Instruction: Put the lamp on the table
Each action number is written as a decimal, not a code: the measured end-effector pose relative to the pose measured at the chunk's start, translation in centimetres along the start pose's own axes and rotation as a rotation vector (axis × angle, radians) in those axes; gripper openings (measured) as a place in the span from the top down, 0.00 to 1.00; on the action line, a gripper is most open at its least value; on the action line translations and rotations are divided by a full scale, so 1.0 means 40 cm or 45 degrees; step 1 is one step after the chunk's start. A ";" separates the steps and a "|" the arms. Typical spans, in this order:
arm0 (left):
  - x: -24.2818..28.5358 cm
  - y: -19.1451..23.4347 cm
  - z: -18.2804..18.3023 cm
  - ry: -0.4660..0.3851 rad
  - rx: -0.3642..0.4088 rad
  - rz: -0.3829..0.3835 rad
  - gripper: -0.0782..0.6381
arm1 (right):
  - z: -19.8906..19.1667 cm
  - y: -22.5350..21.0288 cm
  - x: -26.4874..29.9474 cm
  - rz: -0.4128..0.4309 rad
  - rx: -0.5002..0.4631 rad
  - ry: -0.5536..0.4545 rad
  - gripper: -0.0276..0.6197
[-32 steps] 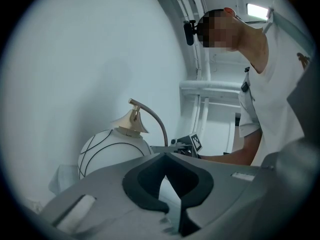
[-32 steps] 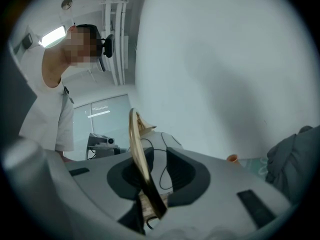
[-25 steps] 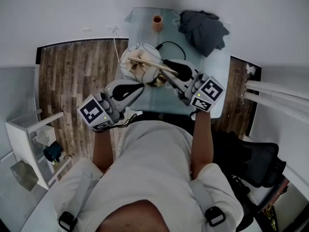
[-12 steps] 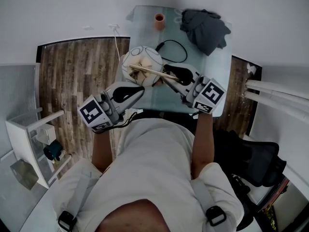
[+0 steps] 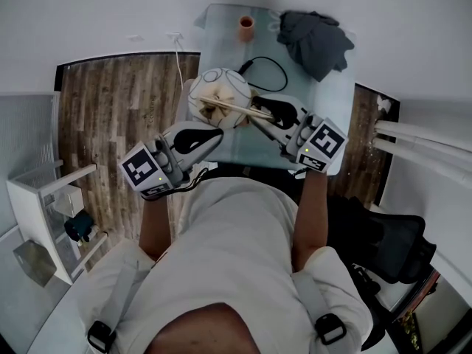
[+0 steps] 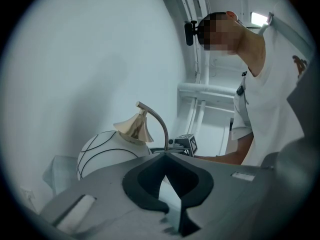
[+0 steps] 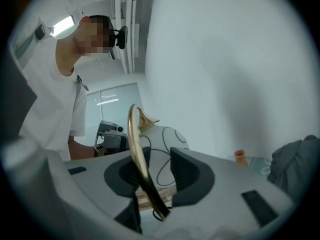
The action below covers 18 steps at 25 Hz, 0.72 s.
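Note:
The lamp has a white globe shade (image 5: 219, 94) with black lines, a curved brass stem (image 5: 240, 109) and a wooden base, and it rests on the glass table (image 5: 328, 105) near its front left. My right gripper (image 5: 265, 113) has the brass stem (image 7: 136, 149) between its jaws, which are opening. The stem leans on the left jaw and the other pad stands off it. My left gripper (image 5: 212, 136) is shut and empty, just short of the globe (image 6: 102, 151), whose brass cone (image 6: 134, 126) rises above it.
An orange cup (image 5: 245, 23) and a dark cloth (image 5: 316, 41) lie at the table's far end, with a black cable (image 5: 269, 68) looped behind the lamp. A white shelf unit (image 5: 44, 212) stands left on the wood floor, and a black chair (image 5: 391, 245) at right.
The lamp and my right gripper have shifted a little farther onto the table. The right jaws have widened around the stem. The left gripper has stayed shut beside the globe.

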State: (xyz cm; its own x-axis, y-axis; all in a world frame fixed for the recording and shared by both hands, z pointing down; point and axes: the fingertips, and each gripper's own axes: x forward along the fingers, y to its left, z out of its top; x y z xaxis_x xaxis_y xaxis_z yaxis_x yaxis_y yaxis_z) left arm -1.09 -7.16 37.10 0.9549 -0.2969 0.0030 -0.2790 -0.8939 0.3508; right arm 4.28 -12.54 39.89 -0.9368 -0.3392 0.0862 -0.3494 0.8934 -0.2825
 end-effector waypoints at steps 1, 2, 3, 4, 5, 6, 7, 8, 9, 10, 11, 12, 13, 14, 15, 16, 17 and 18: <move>0.002 0.000 0.004 -0.007 -0.001 0.001 0.89 | 0.001 0.005 0.000 0.014 -0.001 0.007 0.70; 0.004 0.001 0.004 -0.008 0.001 0.000 0.89 | 0.001 0.011 0.000 0.027 -0.006 0.017 0.61; 0.005 0.001 0.002 -0.003 0.005 -0.003 0.89 | 0.000 0.015 -0.001 0.031 -0.014 0.028 0.61; 0.005 0.001 -0.002 0.003 0.009 -0.005 0.89 | -0.002 0.016 -0.002 0.027 -0.025 0.039 0.61; 0.006 0.002 -0.003 0.007 0.011 -0.006 0.89 | -0.003 0.015 -0.003 0.019 -0.034 0.047 0.60; 0.008 0.003 -0.004 0.009 0.013 -0.004 0.89 | -0.003 0.013 -0.004 0.011 -0.041 0.049 0.60; 0.009 0.005 -0.003 0.010 0.013 -0.003 0.89 | 0.000 0.011 -0.006 0.004 -0.045 0.047 0.60; 0.010 0.005 -0.003 0.011 0.015 -0.001 0.89 | 0.003 0.010 -0.009 -0.003 -0.048 0.043 0.60; 0.011 0.005 -0.002 0.012 0.016 0.000 0.89 | 0.006 0.010 -0.012 -0.010 -0.050 0.038 0.60; 0.010 0.004 -0.002 0.013 0.019 0.000 0.89 | 0.010 0.012 -0.018 -0.016 -0.053 0.031 0.60; 0.009 0.002 -0.002 0.013 0.022 0.000 0.89 | 0.016 0.017 -0.025 -0.024 -0.058 0.023 0.60; 0.007 -0.001 -0.001 0.012 0.025 0.001 0.89 | 0.022 0.022 -0.033 -0.034 -0.064 0.014 0.60; 0.006 -0.004 0.001 0.010 0.028 0.000 0.89 | 0.030 0.025 -0.043 -0.047 -0.071 0.003 0.60; 0.006 -0.004 0.004 0.007 0.031 0.000 0.89 | 0.039 0.026 -0.053 -0.062 -0.077 -0.010 0.60; 0.007 -0.004 0.007 0.004 0.034 0.000 0.89 | 0.049 0.024 -0.063 -0.077 -0.083 -0.028 0.61; 0.009 -0.002 0.009 0.002 0.036 -0.001 0.89 | 0.061 0.022 -0.073 -0.091 -0.090 -0.050 0.61; 0.012 -0.001 0.011 0.001 0.039 -0.001 0.89 | 0.074 0.024 -0.083 -0.104 -0.100 -0.073 0.61; 0.013 -0.001 0.013 0.000 0.043 -0.001 0.89 | 0.088 0.028 -0.090 -0.118 -0.115 -0.096 0.62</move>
State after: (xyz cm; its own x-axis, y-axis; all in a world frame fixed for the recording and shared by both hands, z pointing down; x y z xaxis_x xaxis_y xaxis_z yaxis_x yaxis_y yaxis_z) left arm -0.64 -7.44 36.58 0.9551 -0.2961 0.0028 -0.2815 -0.9050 0.3190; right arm 7.34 -11.36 35.89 -0.8976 -0.4395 0.0352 -0.4378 0.8789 -0.1894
